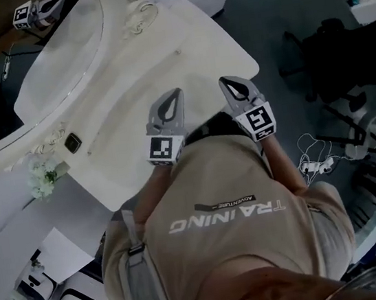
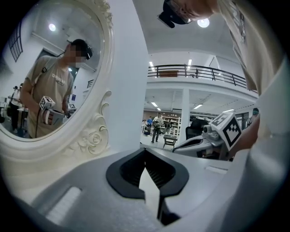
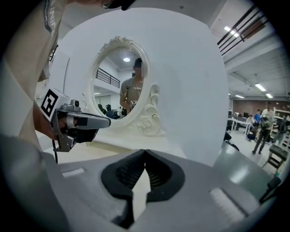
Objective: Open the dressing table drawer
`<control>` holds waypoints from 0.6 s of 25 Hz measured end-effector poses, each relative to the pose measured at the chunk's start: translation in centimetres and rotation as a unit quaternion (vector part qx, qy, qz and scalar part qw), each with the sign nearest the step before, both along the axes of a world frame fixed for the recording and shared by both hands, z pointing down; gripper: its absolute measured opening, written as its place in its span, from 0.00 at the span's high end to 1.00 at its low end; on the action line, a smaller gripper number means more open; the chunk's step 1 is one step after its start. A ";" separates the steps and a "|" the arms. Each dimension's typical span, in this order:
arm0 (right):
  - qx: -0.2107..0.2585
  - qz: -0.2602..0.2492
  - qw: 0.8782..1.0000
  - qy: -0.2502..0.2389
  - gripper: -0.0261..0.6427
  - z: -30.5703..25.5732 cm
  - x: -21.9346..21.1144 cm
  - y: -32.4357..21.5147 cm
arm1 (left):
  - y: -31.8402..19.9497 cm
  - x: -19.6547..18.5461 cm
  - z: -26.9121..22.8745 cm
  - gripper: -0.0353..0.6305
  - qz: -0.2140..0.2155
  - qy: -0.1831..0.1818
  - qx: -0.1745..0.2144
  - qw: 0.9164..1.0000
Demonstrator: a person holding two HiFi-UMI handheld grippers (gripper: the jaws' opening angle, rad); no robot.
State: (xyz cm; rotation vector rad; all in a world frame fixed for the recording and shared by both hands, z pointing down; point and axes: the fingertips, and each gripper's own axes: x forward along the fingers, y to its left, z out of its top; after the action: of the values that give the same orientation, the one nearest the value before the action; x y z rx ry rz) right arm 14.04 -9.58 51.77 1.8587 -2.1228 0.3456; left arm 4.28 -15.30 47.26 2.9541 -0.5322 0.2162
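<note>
The white dressing table (image 1: 181, 50) lies below me, its top (image 3: 108, 147) bare in front of both grippers. No drawer shows in any view; the table's front is hidden under its top and my body. My left gripper (image 1: 177, 93) and right gripper (image 1: 223, 80) hover side by side over the table's near edge. The left gripper (image 2: 145, 152) has its tips touching with nothing between them. The right gripper (image 3: 145, 152) is likewise shut and empty. Each gripper view shows the other gripper beside it.
An oval mirror (image 1: 22, 58) in a carved white frame (image 2: 90, 138) stands at the table's back left. A small dark square object (image 1: 72, 143) and white flowers (image 1: 41, 177) sit near the left end. Cables (image 1: 314, 157) and a black chair (image 1: 331, 56) are on the floor right.
</note>
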 end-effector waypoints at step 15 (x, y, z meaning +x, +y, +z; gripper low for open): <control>-0.033 -0.207 0.978 0.010 0.96 7.8 2.7 -10.4 | -5.8 2.8 0.7 0.94 -0.194 -0.067 0.035 0.978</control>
State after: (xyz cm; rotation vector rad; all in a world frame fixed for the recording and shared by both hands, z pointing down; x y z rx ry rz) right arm 16.78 -19.98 59.61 1.3293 -2.3784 0.2935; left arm 7.08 -21.06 47.97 2.8362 -1.1389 0.3603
